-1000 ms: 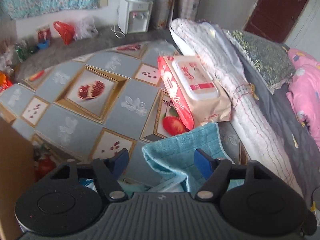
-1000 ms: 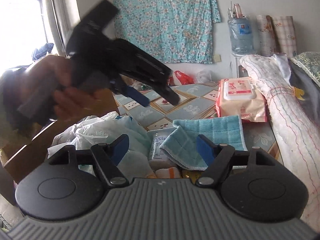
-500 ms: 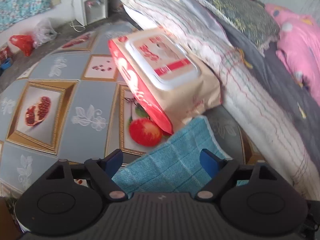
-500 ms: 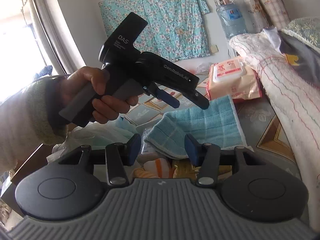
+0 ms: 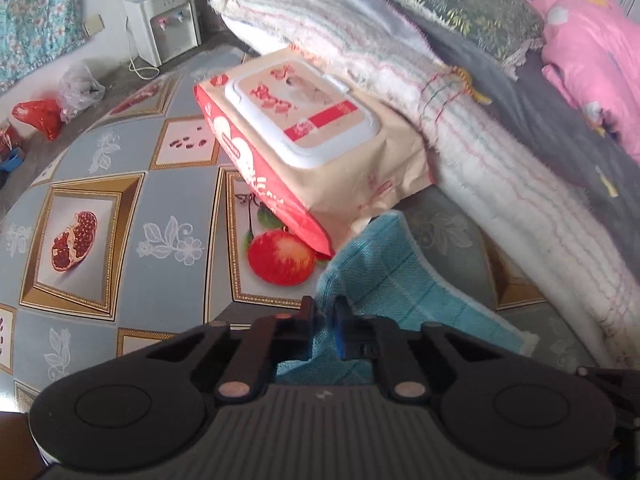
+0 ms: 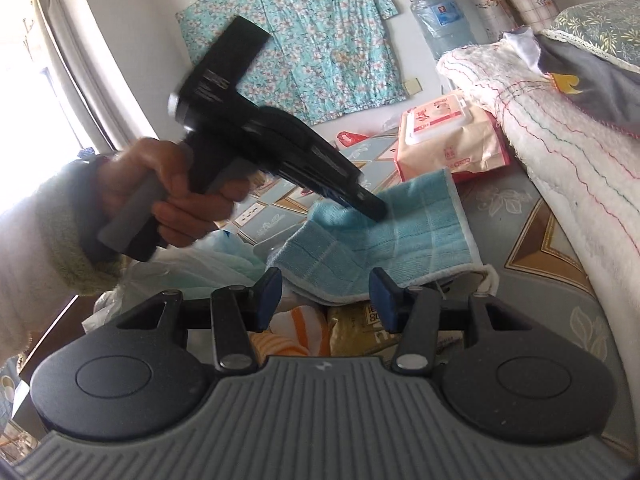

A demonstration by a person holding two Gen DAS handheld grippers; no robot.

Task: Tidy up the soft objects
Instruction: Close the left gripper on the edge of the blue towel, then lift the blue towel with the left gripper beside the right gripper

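A light blue towel [image 5: 404, 280] lies on the patterned table [image 5: 120, 208], its far end by a pack of wet wipes [image 5: 312, 136]. My left gripper [image 5: 325, 318] points steeply down and is shut on a raised fold at the towel's left corner. The right wrist view shows the same left gripper [image 6: 372, 206] in a person's hand, its tip pinching the towel [image 6: 400, 232]. My right gripper [image 6: 326, 296] is open just short of the towel's near edge, with nothing pressed between its blue pads.
A rolled white blanket [image 5: 480, 152] runs along the table's right side, with grey bedding and a pink pillow [image 5: 592, 40] behind it. Plastic bags [image 6: 188, 264] and packets lie under the towel's near end. A water dispenser [image 5: 164, 28] stands against the far wall.
My left gripper came down over the towel and its wide-open jaws closed on the corner fold. My right gripper's jaws narrowed and it dipped a little.
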